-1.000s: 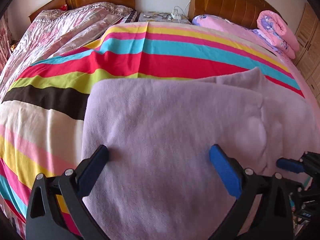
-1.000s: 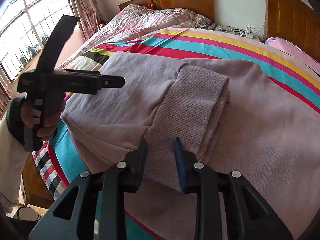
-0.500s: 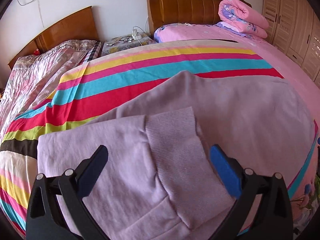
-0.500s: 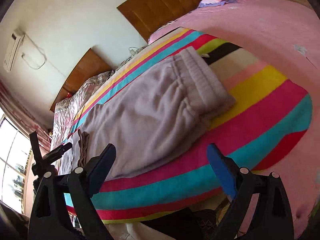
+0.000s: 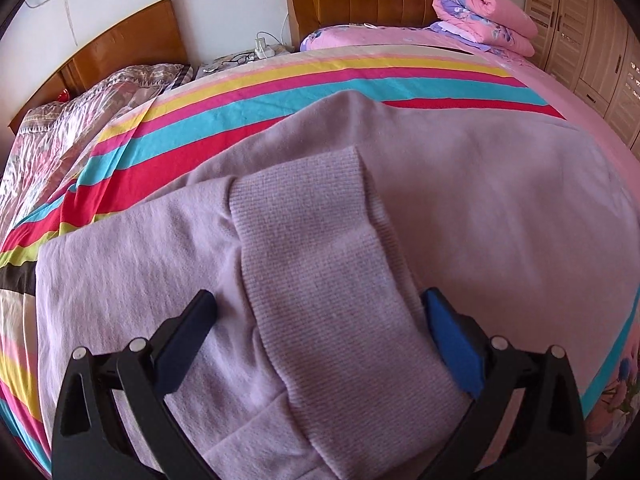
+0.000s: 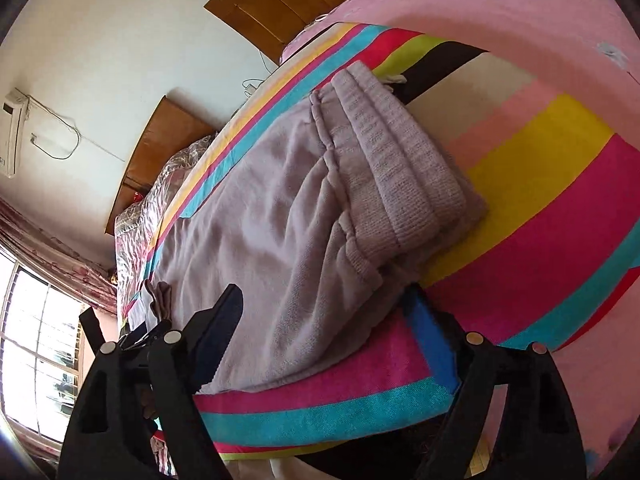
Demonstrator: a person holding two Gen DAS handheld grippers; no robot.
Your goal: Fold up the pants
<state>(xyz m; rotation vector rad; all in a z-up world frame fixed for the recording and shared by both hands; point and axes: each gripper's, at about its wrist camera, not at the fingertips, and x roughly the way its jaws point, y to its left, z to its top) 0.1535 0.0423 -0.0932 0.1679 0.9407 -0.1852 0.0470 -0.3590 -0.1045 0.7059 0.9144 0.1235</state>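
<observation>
Lilac fleece pants (image 5: 480, 208) lie on the striped bedspread (image 5: 248, 96). A ribbed cuff (image 5: 320, 248) is folded back over the leg. My left gripper (image 5: 320, 340) is open just above the cuff, its jaws either side of it and holding nothing. In the right wrist view the pants (image 6: 280, 220) lie lengthwise with the ribbed waistband (image 6: 400, 168) folded at the far end. My right gripper (image 6: 324, 320) is open over the near edge of the pants, holding nothing. The left gripper (image 6: 128, 336) shows at that view's left, by the cuffs (image 6: 160, 300).
A rolled pink quilt (image 5: 484, 12) lies at the head of the pink bed. Wooden headboards (image 5: 360, 0) and a nightstand with cables (image 5: 240, 58) stand behind. A wardrobe (image 5: 592, 40) is at the right. A window (image 6: 36, 352) is at the left.
My right gripper let go of the cuff, opened and swung away to the waistband side of the pants. My left gripper moved over to the folded cuff and came closer to it.
</observation>
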